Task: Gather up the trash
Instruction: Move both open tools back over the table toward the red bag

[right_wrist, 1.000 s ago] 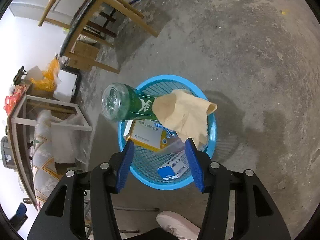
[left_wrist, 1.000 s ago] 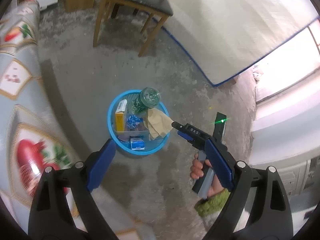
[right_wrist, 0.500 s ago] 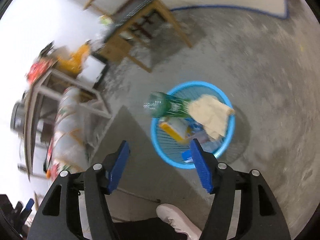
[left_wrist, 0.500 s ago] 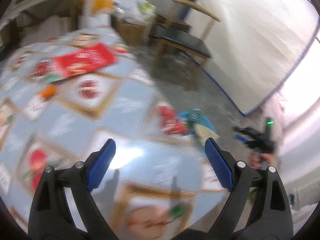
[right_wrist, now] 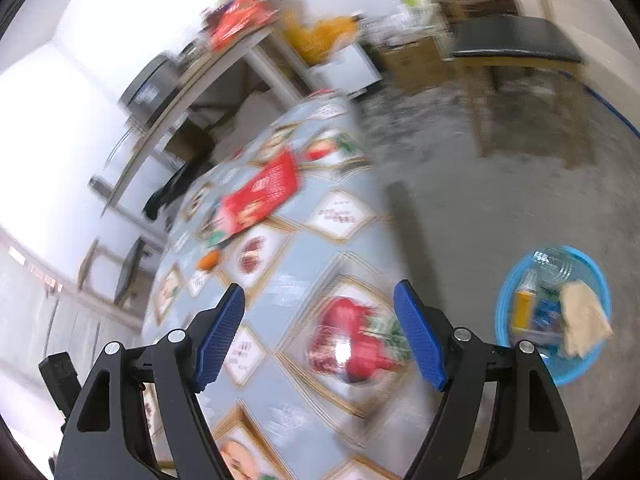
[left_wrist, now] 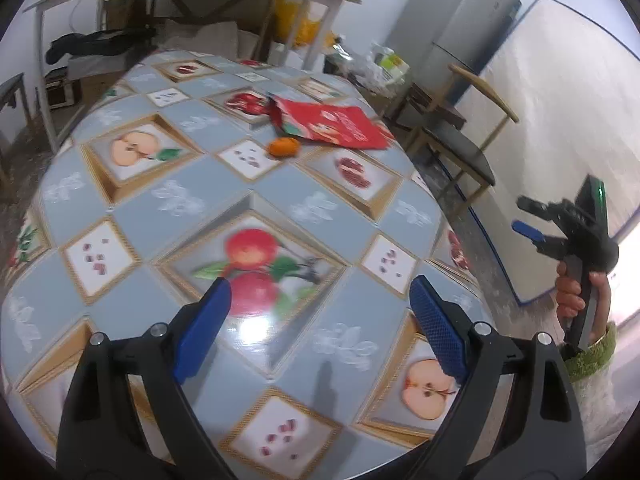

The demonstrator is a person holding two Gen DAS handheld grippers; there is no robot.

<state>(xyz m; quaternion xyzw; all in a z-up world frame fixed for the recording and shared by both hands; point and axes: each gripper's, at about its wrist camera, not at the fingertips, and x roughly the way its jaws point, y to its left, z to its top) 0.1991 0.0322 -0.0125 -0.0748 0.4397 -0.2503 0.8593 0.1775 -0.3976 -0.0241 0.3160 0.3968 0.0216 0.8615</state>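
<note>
Trash on the table (left_wrist: 172, 200) amounts to two things lying at its far side: a red packet (left_wrist: 340, 128) spread flat on the fruit-patterned cloth, and a small orange piece (left_wrist: 283, 147) touching the packet's near edge. Both lie well ahead of the left gripper (left_wrist: 320, 312), whose blue fingers (left_wrist: 436, 328) stand wide apart with nothing between them, hovering over the near part of the tabletop above a printed apple panel. The right gripper (right_wrist: 320, 328) is likewise spread wide and empty; in its blurred view the red packet (right_wrist: 260, 196) and the orange piece (right_wrist: 209, 260) sit up and to the left of its fingertips, well apart from them. From the left wrist view the right gripper (left_wrist: 532, 220) shows off the table's right edge, held up by a hand (left_wrist: 576, 292) in a green cuff. Down on the concrete floor, to the right of the table, stands a blue basket (right_wrist: 516, 292) holding a green bottle (right_wrist: 554, 264), a tan cloth (right_wrist: 582, 320) draped over its rim, and some small boxes; it lies just right of the right gripper's right finger in that view. A chair with a dark seat (left_wrist: 460, 148) stands beyond the table's far right corner.
</note>
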